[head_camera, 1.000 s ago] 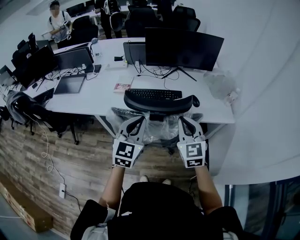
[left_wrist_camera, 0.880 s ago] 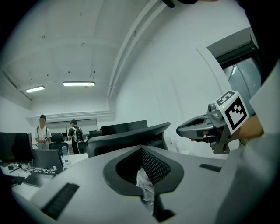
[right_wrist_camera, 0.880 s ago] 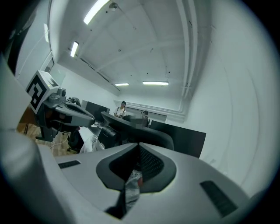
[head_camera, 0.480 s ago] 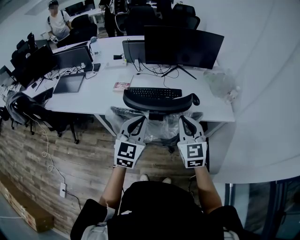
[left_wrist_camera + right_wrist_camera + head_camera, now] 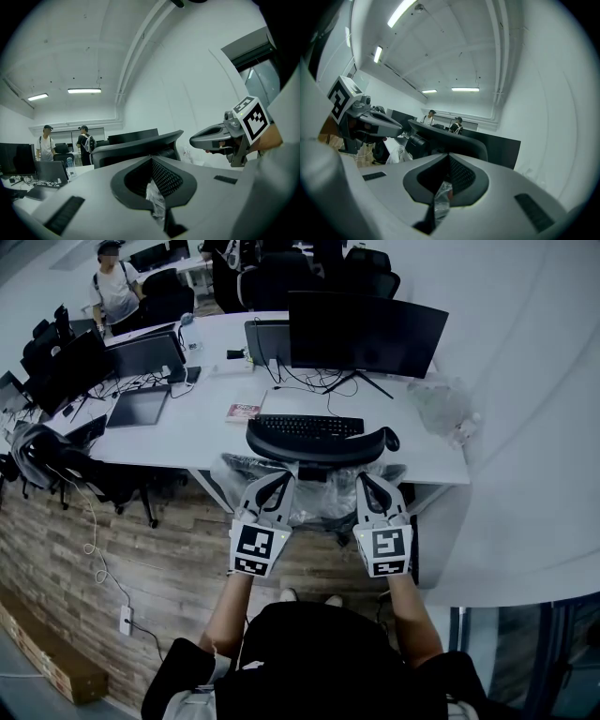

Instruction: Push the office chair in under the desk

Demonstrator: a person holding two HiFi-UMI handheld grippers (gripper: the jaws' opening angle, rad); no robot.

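The left gripper [image 5: 279, 476], jaws together, sits just behind the left side of the office chair [image 5: 319, 444] back. The right gripper [image 5: 368, 478], likewise closed, sits behind its right side. Contact looks likely but unclear. The desk [image 5: 187, 442] lies ahead; push evenly and level with both tips so the chair rolls straight.

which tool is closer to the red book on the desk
Left. The left tool is just right of the red book, on the person's side of the desk edge. The right tool is farther right, across the chair.
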